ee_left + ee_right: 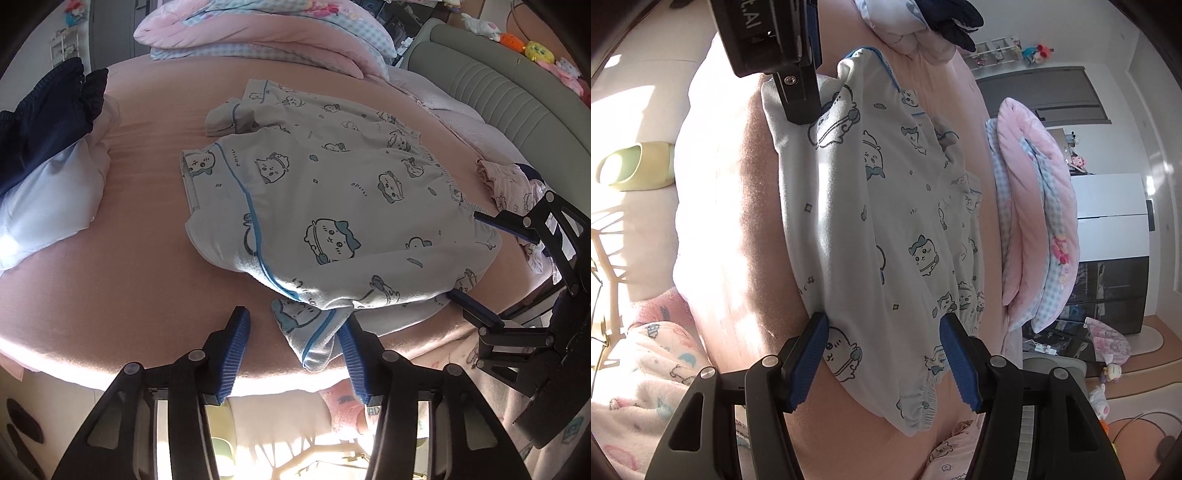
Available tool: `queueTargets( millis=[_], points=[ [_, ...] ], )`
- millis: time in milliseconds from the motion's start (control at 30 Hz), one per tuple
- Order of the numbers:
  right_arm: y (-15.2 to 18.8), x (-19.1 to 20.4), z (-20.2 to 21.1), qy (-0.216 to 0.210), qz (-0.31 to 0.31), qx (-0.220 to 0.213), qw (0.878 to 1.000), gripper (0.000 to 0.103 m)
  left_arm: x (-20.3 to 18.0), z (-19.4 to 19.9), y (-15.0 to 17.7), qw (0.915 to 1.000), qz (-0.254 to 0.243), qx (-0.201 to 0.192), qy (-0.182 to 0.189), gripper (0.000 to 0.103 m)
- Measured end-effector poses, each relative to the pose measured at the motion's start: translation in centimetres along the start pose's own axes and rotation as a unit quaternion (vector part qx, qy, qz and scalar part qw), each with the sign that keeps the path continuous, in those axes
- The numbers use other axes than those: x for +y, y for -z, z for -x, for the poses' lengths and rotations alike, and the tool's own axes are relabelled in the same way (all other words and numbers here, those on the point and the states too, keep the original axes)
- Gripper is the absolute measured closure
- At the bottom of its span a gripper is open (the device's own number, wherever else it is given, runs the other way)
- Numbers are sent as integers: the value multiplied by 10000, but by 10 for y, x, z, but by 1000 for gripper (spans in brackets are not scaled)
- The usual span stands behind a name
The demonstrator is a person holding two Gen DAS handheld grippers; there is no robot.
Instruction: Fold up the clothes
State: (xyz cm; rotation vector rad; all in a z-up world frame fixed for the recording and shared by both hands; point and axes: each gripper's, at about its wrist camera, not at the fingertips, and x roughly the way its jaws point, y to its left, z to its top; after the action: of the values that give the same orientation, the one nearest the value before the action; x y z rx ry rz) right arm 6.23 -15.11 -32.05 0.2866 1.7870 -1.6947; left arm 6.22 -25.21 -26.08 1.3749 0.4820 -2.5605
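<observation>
Lying folded on bed point(110, 288): pale-blue cartoon-print pajama shorts point(332, 206), blue piping.

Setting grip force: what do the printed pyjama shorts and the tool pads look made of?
Printed pyjama shorts: soft matte knit, probably cotton; it drapes in limp folds and the waistband gathers. Left tool pads: blue ribbed rubber or plastic, judging by the fine ridges.

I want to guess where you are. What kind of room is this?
Most likely a bedroom: a bed with a pink sheet, folded pink and blue-checked quilts at its far end, and small plush toys along the padded grey headboard.
</observation>
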Motion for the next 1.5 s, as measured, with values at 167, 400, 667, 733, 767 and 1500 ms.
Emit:
queueTargets(
  millis=[167, 400, 667, 733, 767, 1500],
  points=[
    [-3, 1, 5, 209, 58, -90, 9997, 41, -9, 6, 2, 9999, -126, -64, -100, 85],
    [-10, 2, 27, 340, 129, -405, 9985, 41, -12, 18, 6, 9997, -98, -101, -220, 87],
    [-25, 19, 44, 132, 527, -649, 9964, 41, -4, 39, 8, 9998, 136, -165, -55, 87],
    [-26, 29, 39, 148, 738, -556, 9956, 41, -1, 36, 8, 9998, 205, -55, 46, 87],
    [-25, 34, 36, 180, 873, -533, 9946, 41, 1, 34, 9, 9997, 219, -12, 73, 87],
    [-52, 67, 18, 1509, 1359, -684, 9768, 41, 13, 34, 18, 9983, 244, 300, 425, 87]
  ],
)
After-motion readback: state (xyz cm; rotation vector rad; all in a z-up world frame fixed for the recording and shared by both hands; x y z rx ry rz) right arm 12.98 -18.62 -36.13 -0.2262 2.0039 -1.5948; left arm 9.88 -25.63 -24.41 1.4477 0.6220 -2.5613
